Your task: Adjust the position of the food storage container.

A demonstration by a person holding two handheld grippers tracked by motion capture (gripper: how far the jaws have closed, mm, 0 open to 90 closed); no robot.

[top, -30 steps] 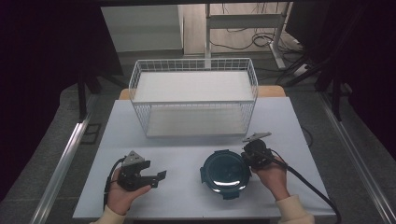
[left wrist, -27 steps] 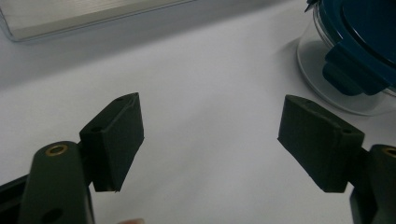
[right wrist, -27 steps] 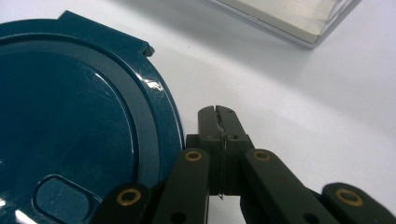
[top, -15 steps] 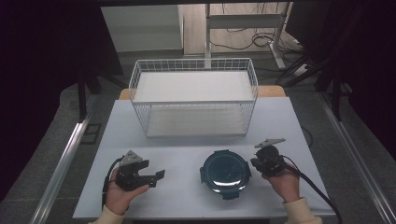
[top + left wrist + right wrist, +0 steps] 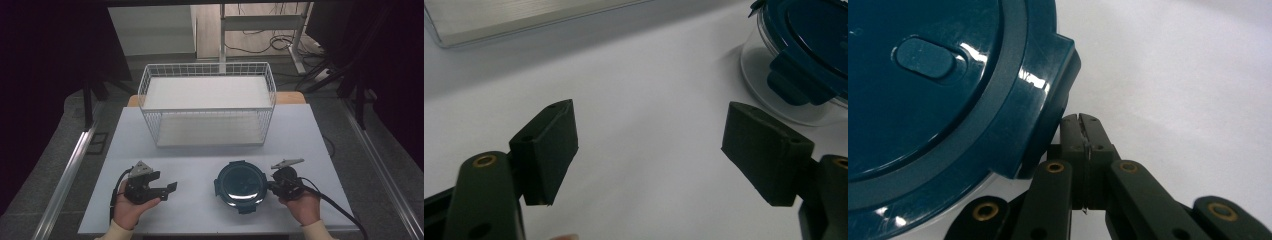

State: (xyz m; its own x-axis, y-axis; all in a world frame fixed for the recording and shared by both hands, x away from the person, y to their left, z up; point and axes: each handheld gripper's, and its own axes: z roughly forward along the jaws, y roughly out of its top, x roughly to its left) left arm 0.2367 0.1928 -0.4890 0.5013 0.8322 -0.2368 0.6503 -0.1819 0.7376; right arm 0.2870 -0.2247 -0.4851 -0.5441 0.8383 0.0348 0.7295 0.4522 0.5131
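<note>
One container [image 5: 240, 184] with a blue lid sits on the table [image 5: 200, 155], near its front edge, right of centre. One wire basket [image 5: 207, 102] stands behind it, well apart. Two grippers: left gripper [image 5: 167, 189] lies at front left, jaws apart, nothing between them, well clear of the container. Right gripper [image 5: 270, 186] has jaws pressed together, tips just beside a lid latch [image 5: 1060, 75]; contact unclear.

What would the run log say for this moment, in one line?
left tool: open, empty, resting on table | right tool: shut, empty, beside side latch of blue-lidded container | wire basket: behind, empty
</note>
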